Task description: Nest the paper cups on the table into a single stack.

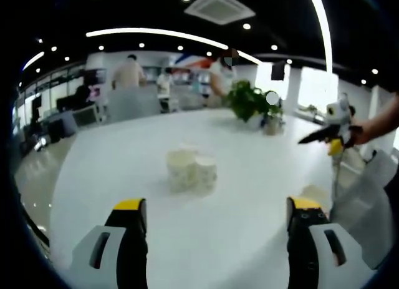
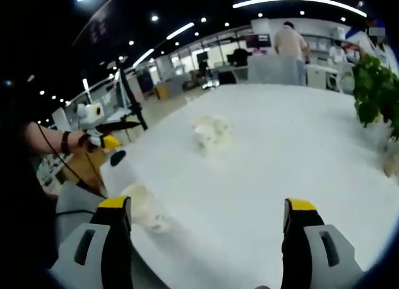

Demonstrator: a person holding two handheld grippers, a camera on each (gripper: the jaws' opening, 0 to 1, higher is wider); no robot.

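Observation:
Several white paper cups [image 1: 190, 170] stand bunched together in the middle of the white round table [image 1: 124, 158]; the same cluster [image 2: 212, 133] lies well ahead in the right gripper view. One more paper cup [image 2: 146, 213] lies on its side near the table edge, just past my right gripper's left jaw. My left gripper [image 1: 217, 205] is open and holds nothing, some way short of the cluster. My right gripper [image 2: 207, 205] is open and holds nothing too. A hand holds the right gripper [image 1: 330, 130] at the right, and the left gripper [image 2: 103, 138] at the left, off the table edge.
A potted green plant [image 1: 249, 102] stands on the far side of the table, also seen as the plant [image 2: 377, 95] at the right edge. Something grey [image 1: 368, 195] stands beside the table. People stand at desks behind the table.

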